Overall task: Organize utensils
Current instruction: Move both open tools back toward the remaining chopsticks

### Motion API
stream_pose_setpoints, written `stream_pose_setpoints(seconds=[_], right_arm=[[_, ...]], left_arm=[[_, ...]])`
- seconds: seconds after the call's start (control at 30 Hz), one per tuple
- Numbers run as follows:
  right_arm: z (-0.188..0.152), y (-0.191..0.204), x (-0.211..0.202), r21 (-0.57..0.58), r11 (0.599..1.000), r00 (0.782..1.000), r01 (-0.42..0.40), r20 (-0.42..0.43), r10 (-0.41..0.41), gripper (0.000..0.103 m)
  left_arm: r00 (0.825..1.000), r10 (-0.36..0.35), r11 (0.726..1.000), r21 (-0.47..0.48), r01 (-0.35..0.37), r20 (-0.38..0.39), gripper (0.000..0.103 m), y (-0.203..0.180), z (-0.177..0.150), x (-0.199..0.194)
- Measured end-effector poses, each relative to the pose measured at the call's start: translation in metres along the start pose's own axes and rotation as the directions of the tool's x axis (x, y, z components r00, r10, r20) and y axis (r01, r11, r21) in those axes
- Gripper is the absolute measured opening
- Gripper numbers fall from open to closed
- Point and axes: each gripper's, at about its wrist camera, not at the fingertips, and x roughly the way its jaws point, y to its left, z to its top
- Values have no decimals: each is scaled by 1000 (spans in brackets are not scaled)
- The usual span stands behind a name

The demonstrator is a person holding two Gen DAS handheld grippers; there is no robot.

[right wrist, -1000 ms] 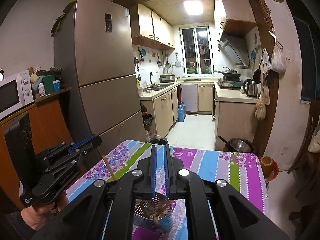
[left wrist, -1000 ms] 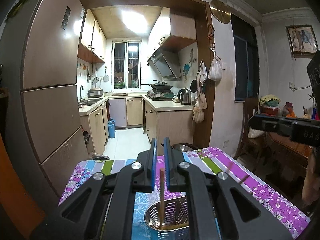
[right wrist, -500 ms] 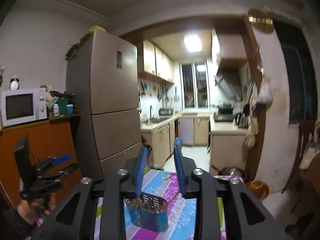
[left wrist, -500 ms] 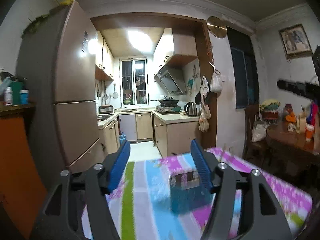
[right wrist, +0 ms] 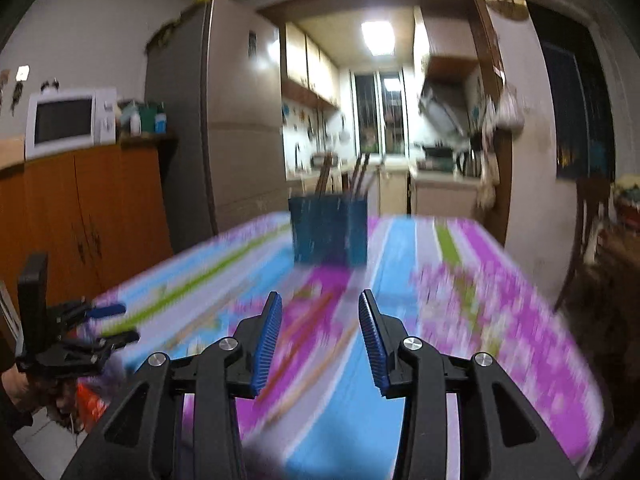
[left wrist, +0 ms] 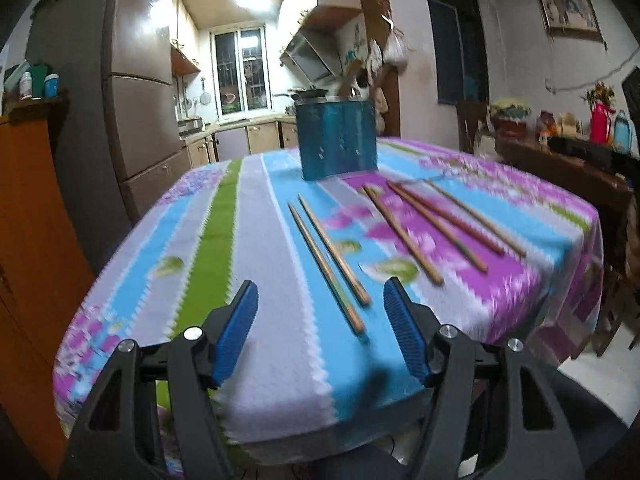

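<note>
Striped tablecloth (left wrist: 248, 216) lies bare left of the chopsticks (left wrist: 326, 264).

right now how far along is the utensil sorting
Partly done. A few utensils already stand in the blue holder at the far end of the table. Nothing is in hand: the left gripper is open and empty, and the right gripper is opening with nothing between its pads. Left to do: six chopsticks lie loose on the tablecloth, the nearest pair just ahead of the left gripper.
</note>
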Motion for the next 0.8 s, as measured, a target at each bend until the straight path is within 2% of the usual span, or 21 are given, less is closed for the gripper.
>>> stream_pose_setpoints(seconds=[0.03,0.13,0.2,0.27,0.33,0.37,0.5,0.8], right_arm=[[-13,5,3,9,1000,1000,1,-29,-1,41],[-39,13,9,42,999,997,0,-79,3,40],[-45,21,15,53,999,995,-1,-102,6,39],[-52,25,18,52,999,994,4,-111,1,38],[-54,28,22,50,999,993,8,-117,-2,37],[-54,31,24,43,999,993,15,-118,-10,36],[-50,36,35,28,999,992,30,-121,-27,33],[-61,46,51,10,990,980,138,-144,-135,21]], left_arm=[[1000,-5,1000,-1,5,-1,62,-1,-2,3],[1000,-9,1000,24,9,-8,48,-8,-12,8],[1000,-8,999,31,8,-16,36,-9,-17,13],[1000,-3,999,32,3,-7,33,-8,-20,14],[1000,1,999,33,-1,-3,21,-8,-22,13],[1000,7,999,32,-7,0,19,-7,-23,13],[1000,27,1000,15,-28,7,19,2,-26,11],[999,41,998,40,-43,30,16,1,-29,10]])
